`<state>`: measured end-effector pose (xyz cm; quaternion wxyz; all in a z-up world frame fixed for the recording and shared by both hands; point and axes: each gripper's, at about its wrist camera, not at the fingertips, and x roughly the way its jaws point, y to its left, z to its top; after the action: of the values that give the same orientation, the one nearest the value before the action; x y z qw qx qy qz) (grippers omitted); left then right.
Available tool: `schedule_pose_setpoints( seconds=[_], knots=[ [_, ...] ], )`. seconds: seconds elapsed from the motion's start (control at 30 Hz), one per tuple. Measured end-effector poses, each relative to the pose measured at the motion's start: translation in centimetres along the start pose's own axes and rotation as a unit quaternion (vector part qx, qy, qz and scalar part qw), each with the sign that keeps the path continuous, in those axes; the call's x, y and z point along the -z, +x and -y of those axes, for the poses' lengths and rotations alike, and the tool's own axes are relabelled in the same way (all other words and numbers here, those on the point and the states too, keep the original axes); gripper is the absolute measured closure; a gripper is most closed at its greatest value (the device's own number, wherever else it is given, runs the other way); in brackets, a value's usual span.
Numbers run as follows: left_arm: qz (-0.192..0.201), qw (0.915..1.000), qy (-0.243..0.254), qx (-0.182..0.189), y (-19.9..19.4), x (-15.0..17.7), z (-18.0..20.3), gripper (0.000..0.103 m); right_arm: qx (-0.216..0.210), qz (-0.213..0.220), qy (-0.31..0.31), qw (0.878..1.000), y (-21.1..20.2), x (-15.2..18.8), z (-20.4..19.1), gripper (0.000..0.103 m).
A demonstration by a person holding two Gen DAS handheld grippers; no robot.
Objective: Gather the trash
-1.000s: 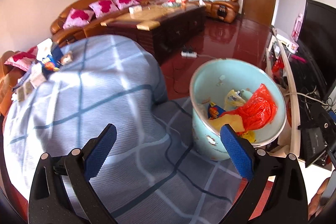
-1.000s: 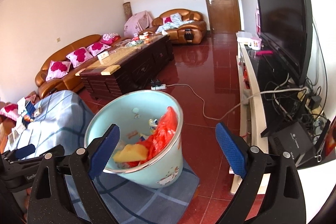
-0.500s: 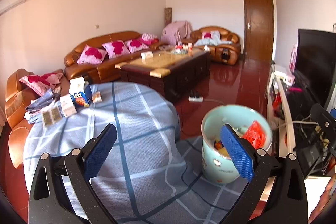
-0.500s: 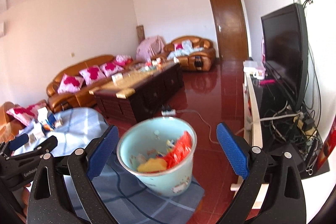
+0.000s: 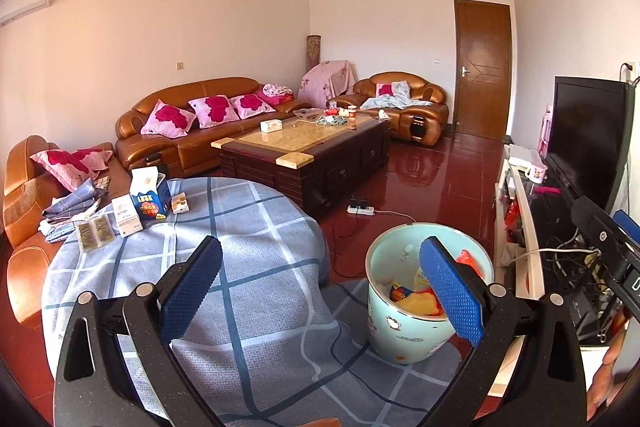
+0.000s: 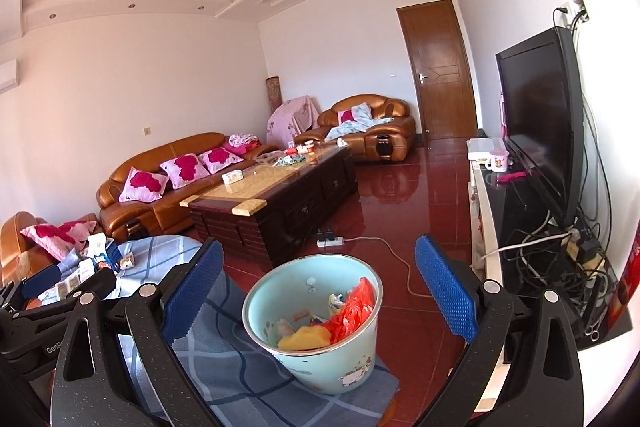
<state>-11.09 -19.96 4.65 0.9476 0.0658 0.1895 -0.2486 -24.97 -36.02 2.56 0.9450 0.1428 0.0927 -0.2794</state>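
On the blue checked cloth's floor-draped edge: pale blue cartoon-printed plastic bin [image 6: 316,339], holding red bag [image 6: 350,311] and yellow scrap. Left gripper [image 5: 320,291] and right gripper [image 6: 318,291] spread wide, empty. Left handle lettering "Gen…" partly legible.

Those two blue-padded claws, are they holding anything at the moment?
No. The left gripper and the right gripper are both open, with nothing between their pads.
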Motion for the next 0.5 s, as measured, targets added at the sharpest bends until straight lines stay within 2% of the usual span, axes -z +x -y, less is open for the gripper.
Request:
schedule_pose_setpoints(
  seconds=[0.5],
  knots=[
    [0.002, 1.0000, 0.004, -0.002, -0.20, 0.31, 0.37, 0.006, 0.000, 0.000, 0.003, 1.000, -0.12, 0.34, -0.27, 0.008]
  ],
)
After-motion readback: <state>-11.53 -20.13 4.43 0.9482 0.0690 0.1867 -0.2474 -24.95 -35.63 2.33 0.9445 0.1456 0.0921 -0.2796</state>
